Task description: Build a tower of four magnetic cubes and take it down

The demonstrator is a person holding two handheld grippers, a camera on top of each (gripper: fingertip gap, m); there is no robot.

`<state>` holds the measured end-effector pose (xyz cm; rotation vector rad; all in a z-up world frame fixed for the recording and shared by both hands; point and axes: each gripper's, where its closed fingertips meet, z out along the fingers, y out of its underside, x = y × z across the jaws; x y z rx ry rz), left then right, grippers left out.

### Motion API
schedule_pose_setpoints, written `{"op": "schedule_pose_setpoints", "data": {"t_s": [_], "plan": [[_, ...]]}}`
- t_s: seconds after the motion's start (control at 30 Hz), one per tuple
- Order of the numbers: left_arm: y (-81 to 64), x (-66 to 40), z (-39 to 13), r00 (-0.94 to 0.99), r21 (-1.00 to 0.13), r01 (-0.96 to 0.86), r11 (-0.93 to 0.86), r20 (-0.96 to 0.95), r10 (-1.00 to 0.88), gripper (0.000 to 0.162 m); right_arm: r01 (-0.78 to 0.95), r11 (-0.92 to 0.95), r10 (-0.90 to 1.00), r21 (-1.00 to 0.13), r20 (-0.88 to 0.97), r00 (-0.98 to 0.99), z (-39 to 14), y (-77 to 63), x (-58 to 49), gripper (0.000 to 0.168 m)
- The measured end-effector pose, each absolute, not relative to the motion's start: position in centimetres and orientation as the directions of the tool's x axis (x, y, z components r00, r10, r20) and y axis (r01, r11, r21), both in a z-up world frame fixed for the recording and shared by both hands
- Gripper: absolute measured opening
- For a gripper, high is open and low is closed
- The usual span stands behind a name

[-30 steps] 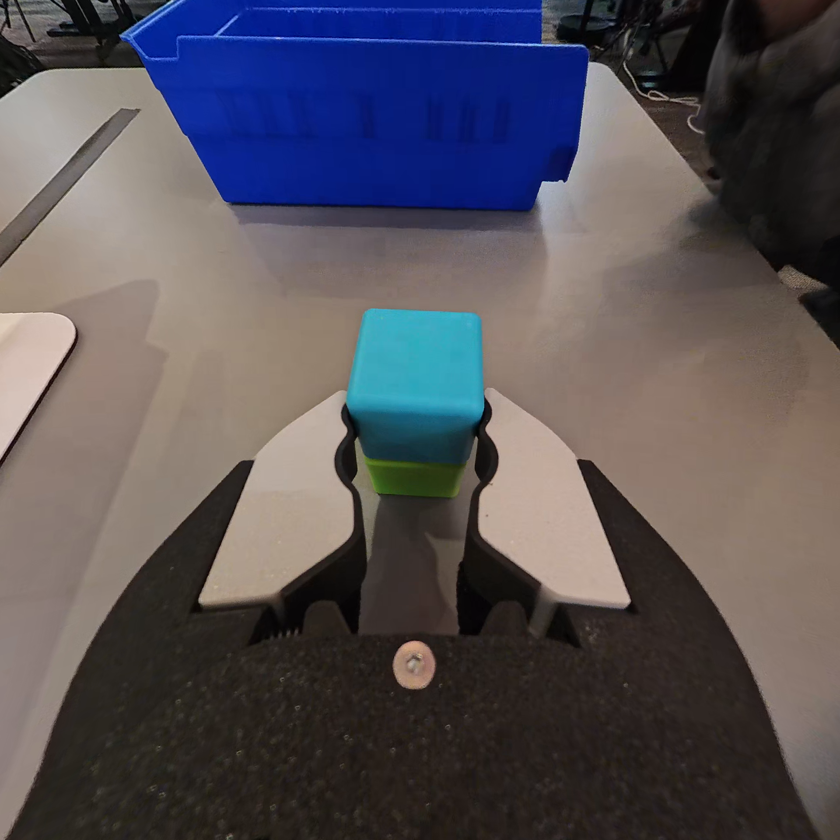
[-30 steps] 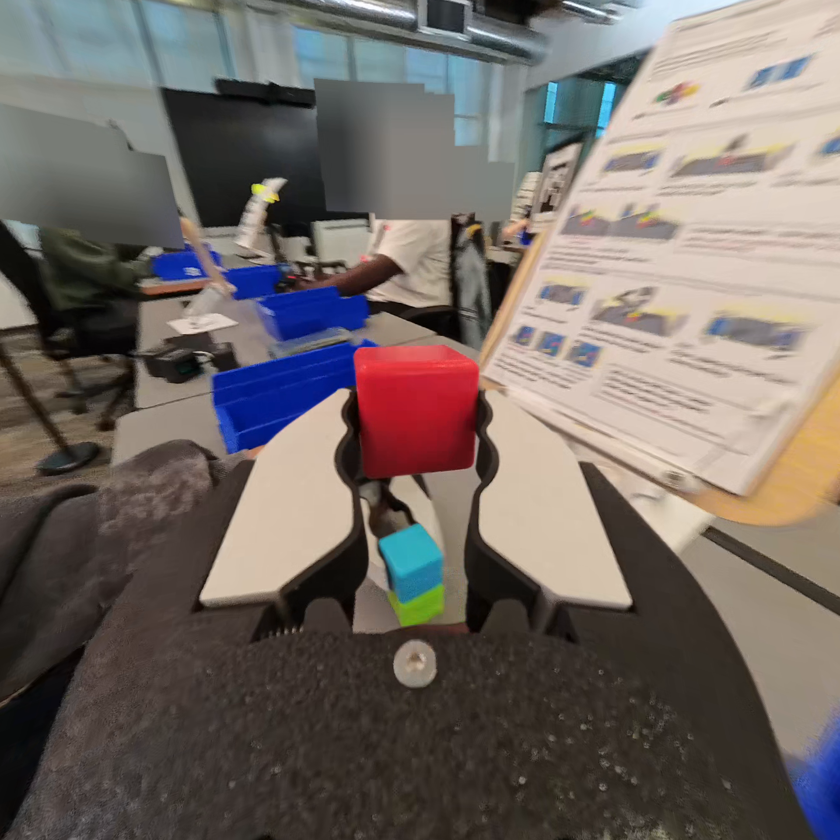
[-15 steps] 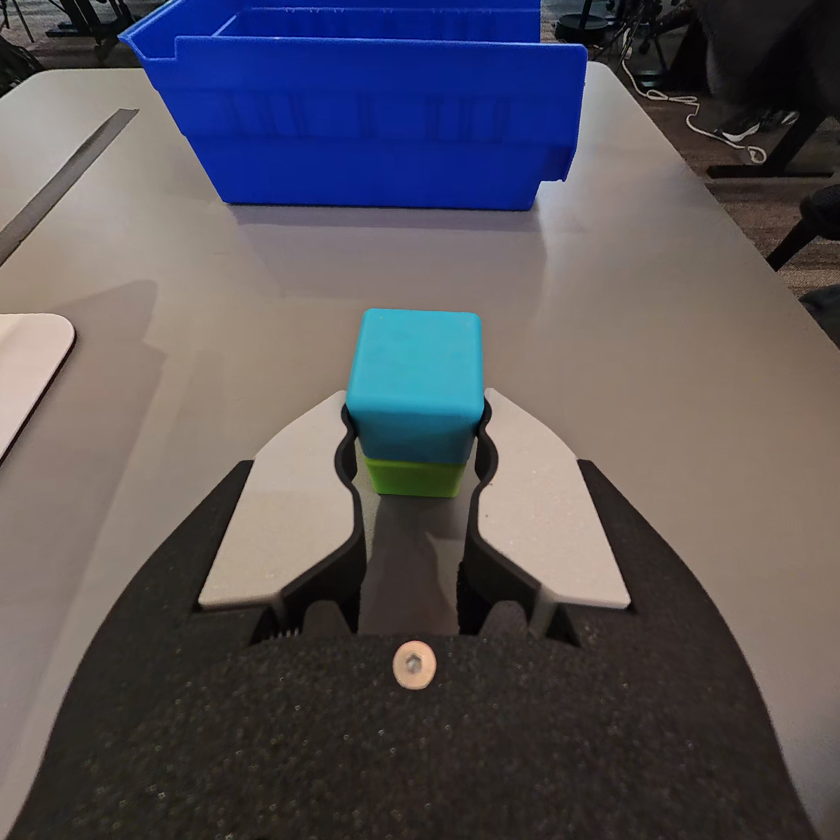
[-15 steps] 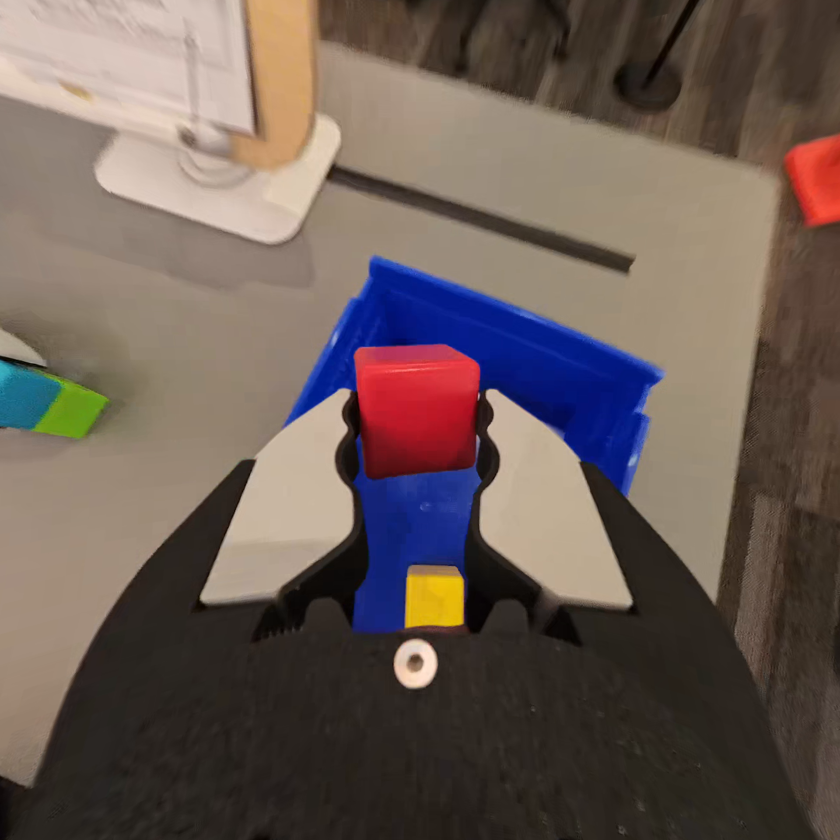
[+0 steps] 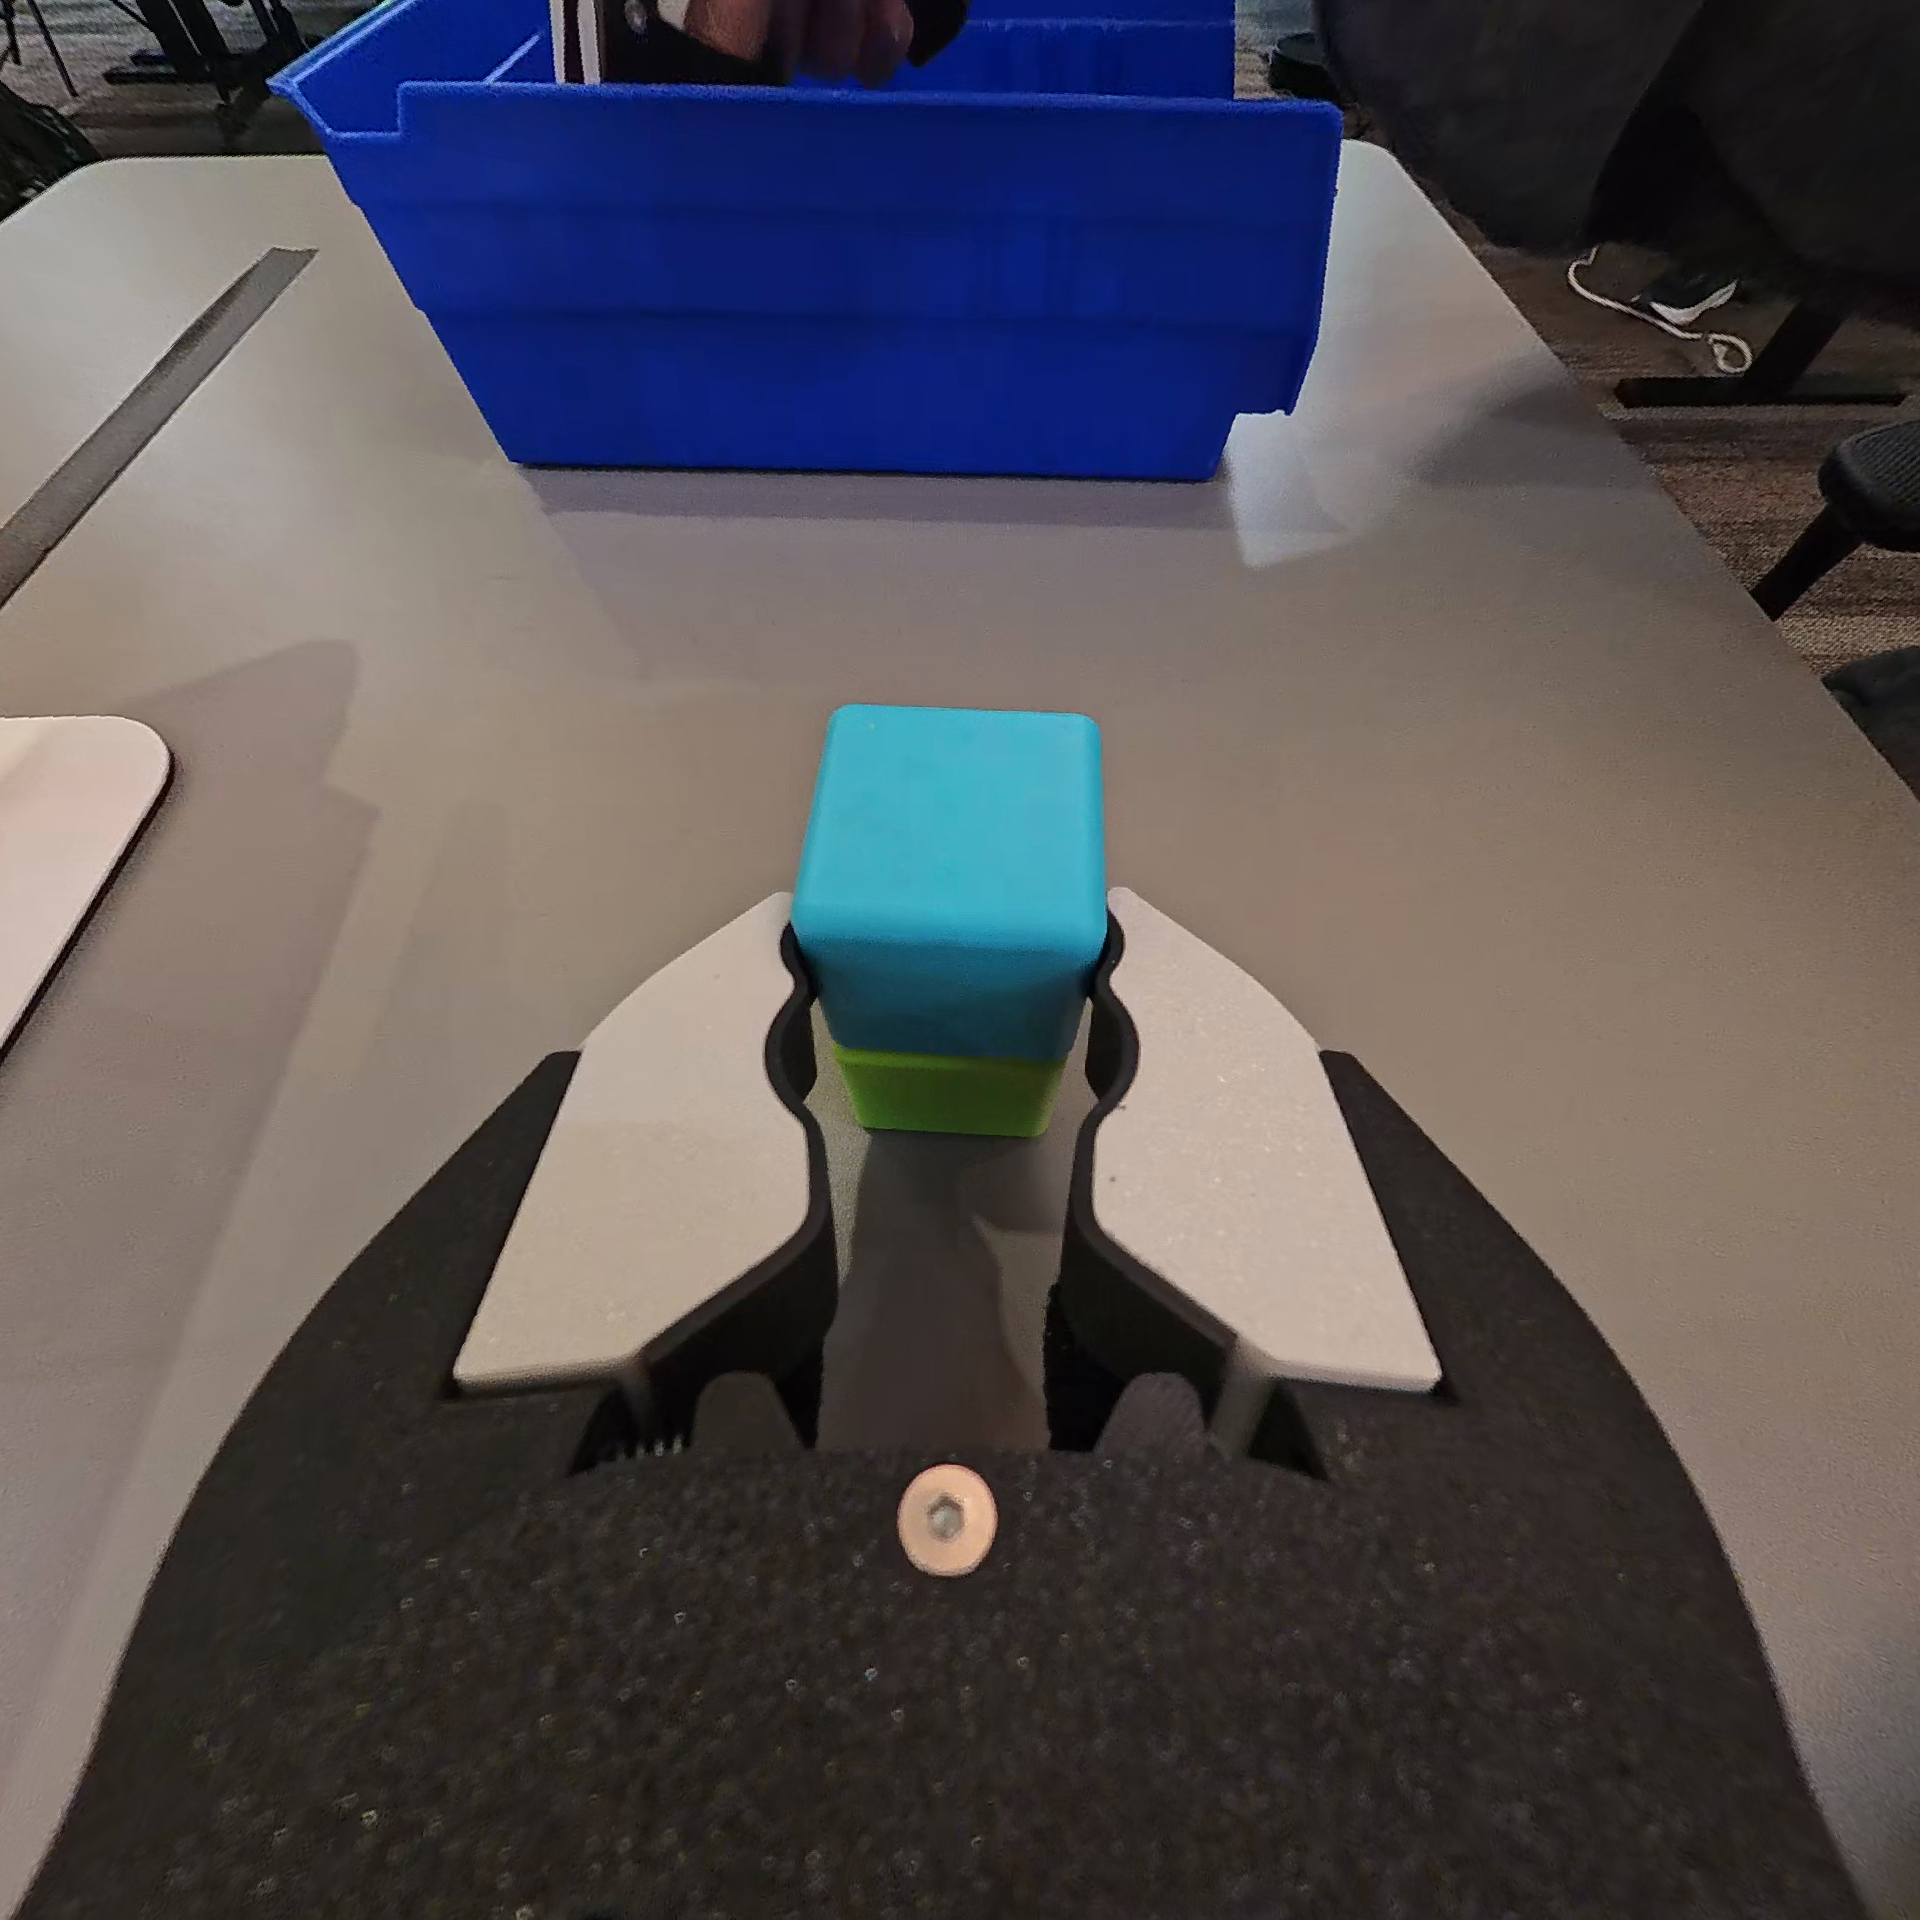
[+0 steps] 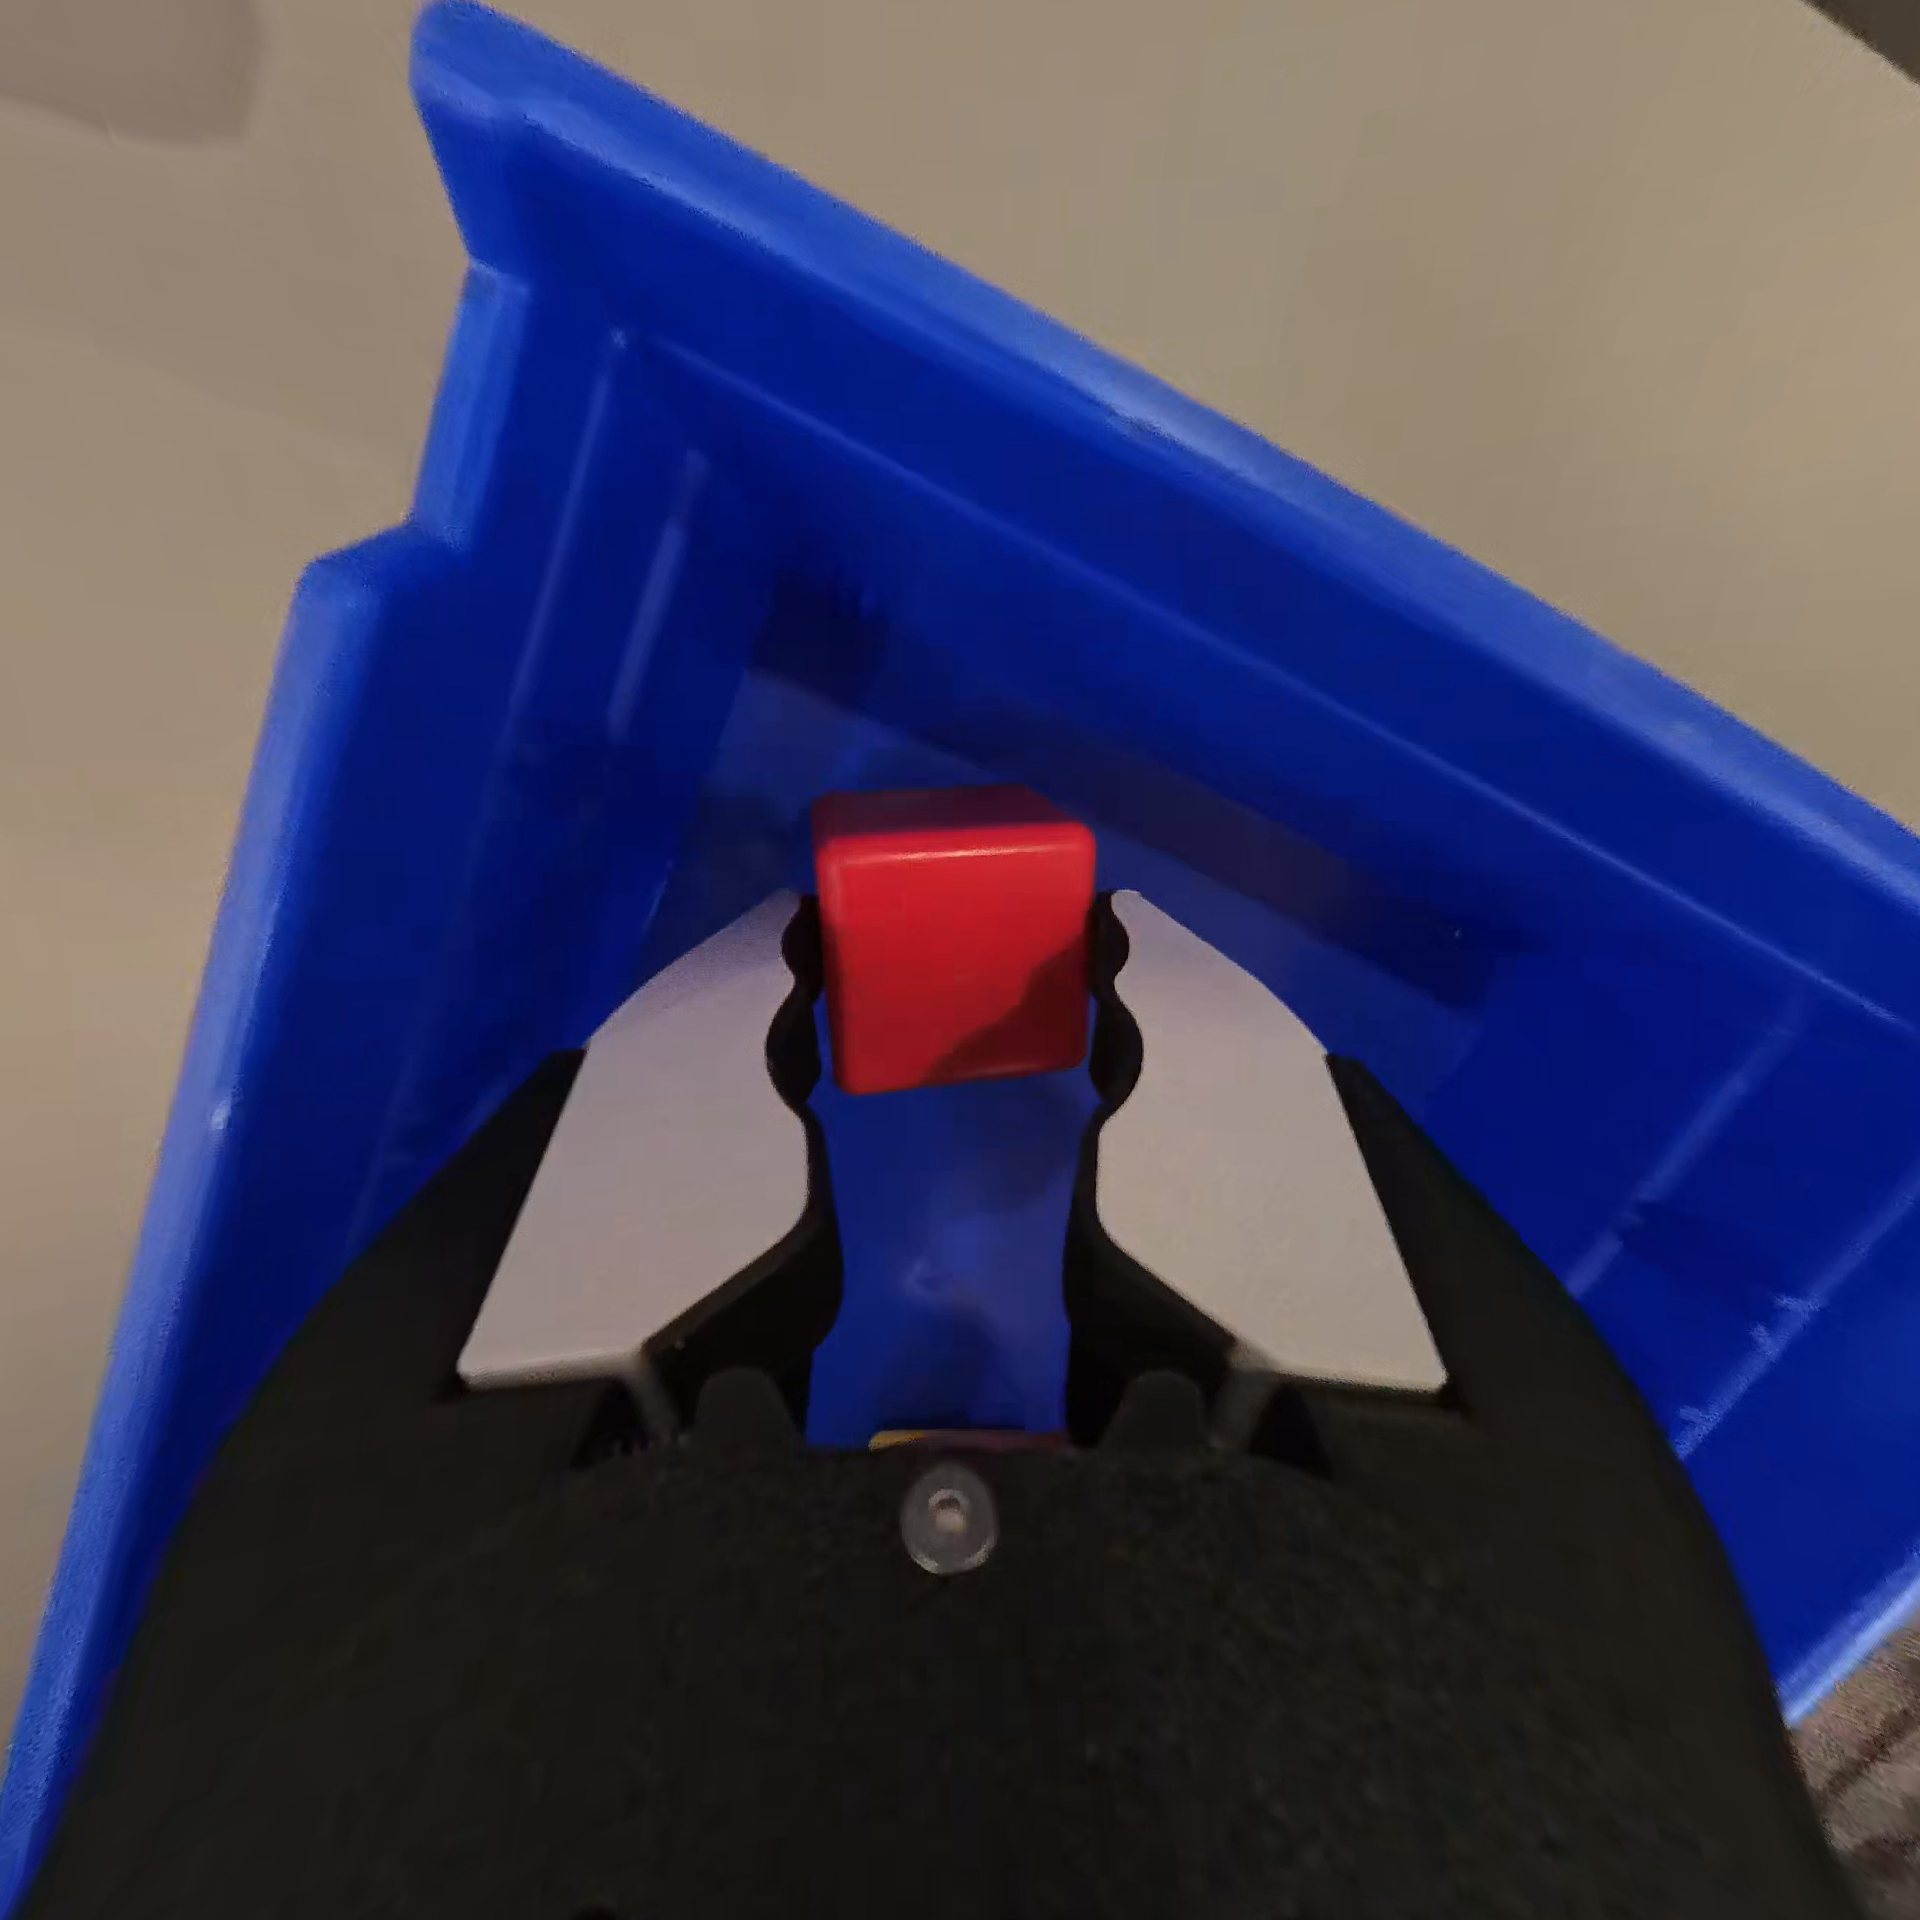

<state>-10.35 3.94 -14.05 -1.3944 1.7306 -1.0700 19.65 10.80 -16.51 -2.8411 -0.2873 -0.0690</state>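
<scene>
The left gripper (image 5: 948,940) is pinching the teal cube (image 5: 948,883) from both sides, its fingers (image 5: 686,1049) pressing the cube's flanks, and that cube is sitting squarely on the green cube (image 5: 951,1091), which is resting on the grey table (image 5: 1403,779). Bare tabletop is lying open all around the pair, with a white pad (image 5: 62,831) at the left edge and the table's right edge falling away to the floor. Farther off, the blue bin (image 5: 862,312) is standing well apart, and a hand (image 5: 842,42) is showing above its rim.

Over at the right gripper (image 6: 951,961), the fingers are clamping the red cube (image 6: 951,951) inside the bin (image 6: 520,727) — walls are crowding in close on the left and ahead, leaving little room.

Half a second ago the red cube was hovering above the bin's rim with a yellow cube visible below; now it is sitting deep between the walls. The left gripper is holding just as before.
</scene>
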Motion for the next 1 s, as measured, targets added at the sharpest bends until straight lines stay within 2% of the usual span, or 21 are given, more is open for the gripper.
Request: {"op": "schedule_pose_setpoints", "data": {"t_s": [0.2,0.3,0.37,0.47,0.53,0.6,0.67,0.77,1.0], "plan": [[4.2,-10.2,-14.1,-0.192,-0.895,-0.437,0.089,-0.004,-0.981,0.049,0.219,-0.93,0.2,-0.294,0.095,0.975,-17.4,11.1,19.4,0.05],[4.4,-10.2,-14.1,-0.176,-0.895,-0.438,0.083,-0.006,-0.984,0.049,0.225,-0.925,0.204,-0.306,0.098,0.974,-16.6,10.7,19.7,0.072],[4.6,-10.1,-14.1,-0.167,-0.895,-0.439,0.08,-0.006,-0.986,0.049,0.226,-0.886,0.2,-0.405,0.106,0.974,-13.9,10.5,19.7,0.077],[4.6,-10.1,-14.1,-0.165,-0.894,-0.442,0.075,-0.002,-0.986,0.049,0.186,-0.749,0.203,-0.636,0.047,0.978,-7.3,8.7,17.8,0.081],[4.5,-10.2,-14.2,-0.171,-0.89,-0.45,0.076,0.002,-0.985,0.052,0.134,-0.577,0.227,-0.805,-0.001,0.974,-2.5,6.0,15.5,0.077],[4.6,-10.4,-14.0,-0.167,-0.895,-0.439,0.076,-0.001,-0.986,0.063,0.059,-0.411,0.312,-0.91,-0.079,0.947,0.2,2.3,11.6,0.071],[5.0,-11.0,-13.9,-0.14,-0.895,-0.443,0.054,0.009,-0.99,0.07,0.038,-0.338,0.437,-0.941,-0.12,0.892,-0.1,-1.6,7.4,0.07],[5.9,-12.4,-15.4,-0.091,-0.831,-0.553,0.05,0.0,-0.996,0.076,0.028,-0.295,0.512,-0.955,-0.133,0.848,-2.6,-5.3,3.9,0.068],[5.1,-11.9,-17.2,-0.127,-0.779,-0.621,0.084,-0.006,-0.992,0.072,0.028,-0.395,0.614,-0.918,-0.241,0.751,-6.6,-8.1,-1.1,0.063]]}}
